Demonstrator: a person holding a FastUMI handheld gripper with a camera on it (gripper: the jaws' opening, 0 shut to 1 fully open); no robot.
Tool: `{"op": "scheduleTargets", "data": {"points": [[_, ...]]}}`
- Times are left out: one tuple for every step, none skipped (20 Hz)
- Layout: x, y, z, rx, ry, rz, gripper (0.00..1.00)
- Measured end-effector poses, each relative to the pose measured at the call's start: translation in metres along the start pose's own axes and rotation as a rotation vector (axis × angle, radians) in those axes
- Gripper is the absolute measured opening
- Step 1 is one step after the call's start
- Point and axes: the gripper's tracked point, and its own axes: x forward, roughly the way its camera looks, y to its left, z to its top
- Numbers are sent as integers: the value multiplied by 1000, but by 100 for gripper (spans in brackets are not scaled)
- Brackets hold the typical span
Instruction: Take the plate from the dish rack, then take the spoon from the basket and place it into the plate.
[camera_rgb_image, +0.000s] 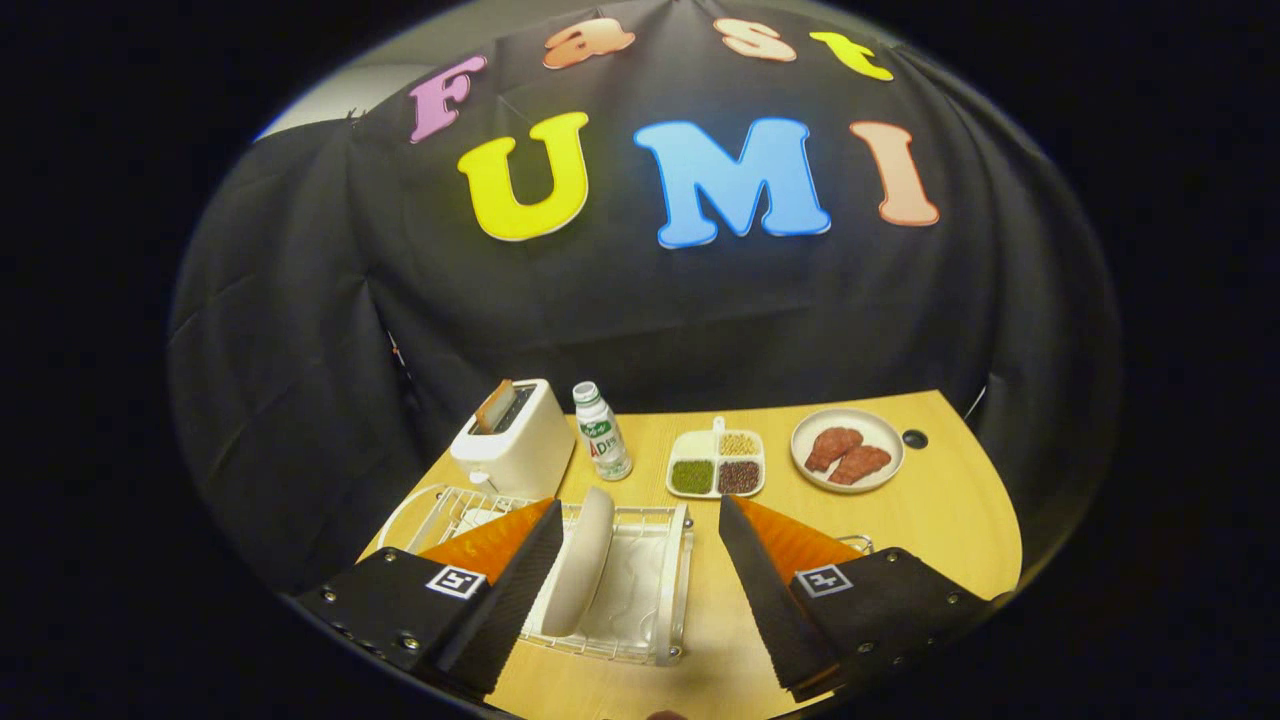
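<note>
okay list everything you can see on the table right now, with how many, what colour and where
table: one, light wood, under everything
dish rack: one, white wire, near edge, between and under the fingers
plate: one, white, standing on edge in the dish rack, beside the left finger
toaster: one, white, beyond the rack, a slice of toast sticking out
bottle: one, white with green label, right of the toaster
divided dish: one, white, holding yellow, green and dark beans, right of the bottle
round plate: one, white, two reddish pieces of food on it, far right
gripper: one, fingers wide open, above the rack, touching nothing
</note>
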Motion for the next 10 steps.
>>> {"op": "scheduleTargets", "data": {"points": [[8,3,-7,14,45,-4,97],[14,8,-16,30,86,2,97],[21,12,-22,49,123,11,97],[26,16,-31,62,161,12,97],[32,18,-35,66,190,6,97],[39,20,-40,70,219,-3,97],[44,22,-40,71,231,-4,97],[50,24,-43,63,249,-8,97],[55,24,-46,51,271,-15,97],[58,26,-52,43,295,-24,97]]}}
